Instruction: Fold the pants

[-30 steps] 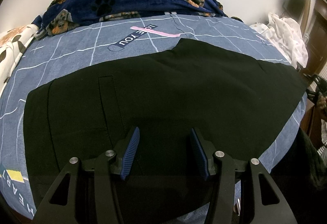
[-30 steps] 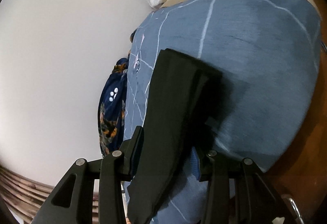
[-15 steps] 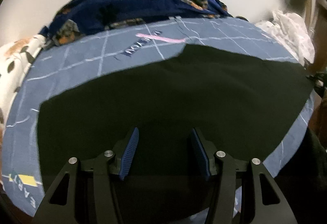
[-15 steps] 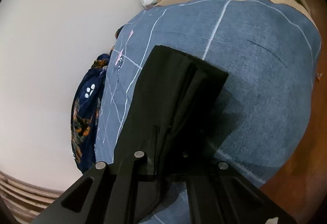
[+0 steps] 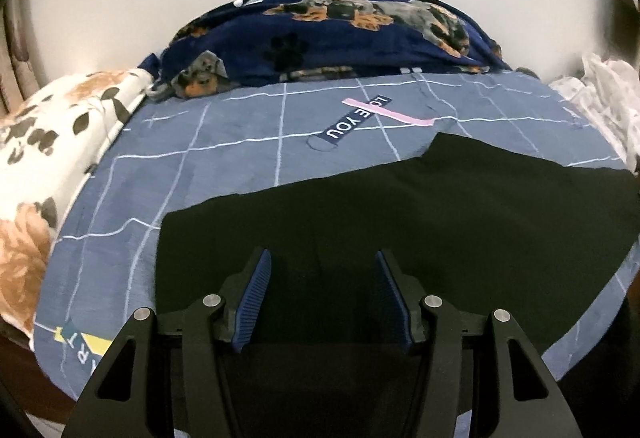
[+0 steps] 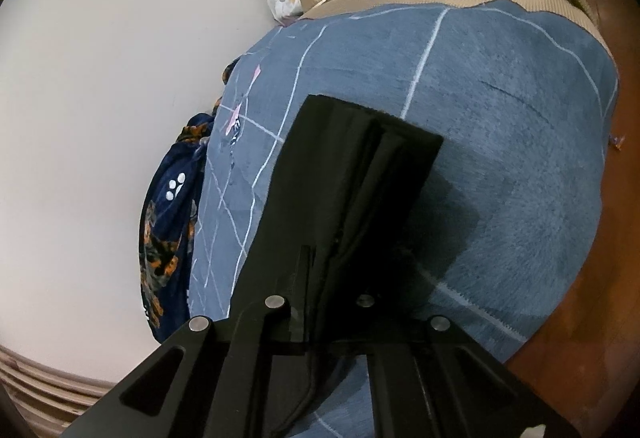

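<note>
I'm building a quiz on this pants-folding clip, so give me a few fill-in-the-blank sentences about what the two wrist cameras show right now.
1. The pants lying on the blue bedsheet are ____ in colour.
2. The left gripper hovers over the pants with its jaws ____.
3. The right gripper is shut on the ____.
4. The blanket at the far side of the bed carries a print of ____.

Missing words: black; open; pants; dogs
</note>
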Motion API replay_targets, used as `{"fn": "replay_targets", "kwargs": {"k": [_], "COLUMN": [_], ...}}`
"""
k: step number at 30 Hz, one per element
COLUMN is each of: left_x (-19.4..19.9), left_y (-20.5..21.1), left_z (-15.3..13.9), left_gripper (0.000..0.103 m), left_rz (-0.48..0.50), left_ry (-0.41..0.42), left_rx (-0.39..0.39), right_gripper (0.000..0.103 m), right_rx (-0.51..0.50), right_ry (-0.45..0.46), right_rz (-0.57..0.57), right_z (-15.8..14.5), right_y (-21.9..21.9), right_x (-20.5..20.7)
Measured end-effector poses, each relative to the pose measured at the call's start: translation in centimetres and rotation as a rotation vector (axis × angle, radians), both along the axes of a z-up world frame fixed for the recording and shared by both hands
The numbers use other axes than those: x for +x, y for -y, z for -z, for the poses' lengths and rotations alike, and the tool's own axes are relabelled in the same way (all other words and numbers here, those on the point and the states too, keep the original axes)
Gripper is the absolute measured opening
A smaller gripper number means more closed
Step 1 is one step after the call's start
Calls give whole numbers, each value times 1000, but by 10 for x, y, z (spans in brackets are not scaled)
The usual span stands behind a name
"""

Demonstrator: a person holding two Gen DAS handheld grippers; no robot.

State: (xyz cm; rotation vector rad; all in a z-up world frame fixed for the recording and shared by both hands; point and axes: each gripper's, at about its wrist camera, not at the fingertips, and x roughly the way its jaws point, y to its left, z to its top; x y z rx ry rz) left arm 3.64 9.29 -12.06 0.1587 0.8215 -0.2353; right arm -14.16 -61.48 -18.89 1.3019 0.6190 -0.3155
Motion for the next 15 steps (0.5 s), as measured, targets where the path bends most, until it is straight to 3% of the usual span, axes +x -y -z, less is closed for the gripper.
{"fn": "replay_targets", "kwargs": {"k": [8, 15], "left_x": [-1, 1], "left_y": [3, -1], "left_z": [2, 3], "left_gripper": [57, 60], "left_rz": [-6, -27], "left_ry": [8, 3], "left_rx": [60, 62], "right_gripper": [6, 6], "right_rx": [-34, -48], "right_ry": [10, 39], "right_rz": [-18, -47], "right_z": [-20, -35], "right_y": [-6, -17], "right_x": [6, 14]}}
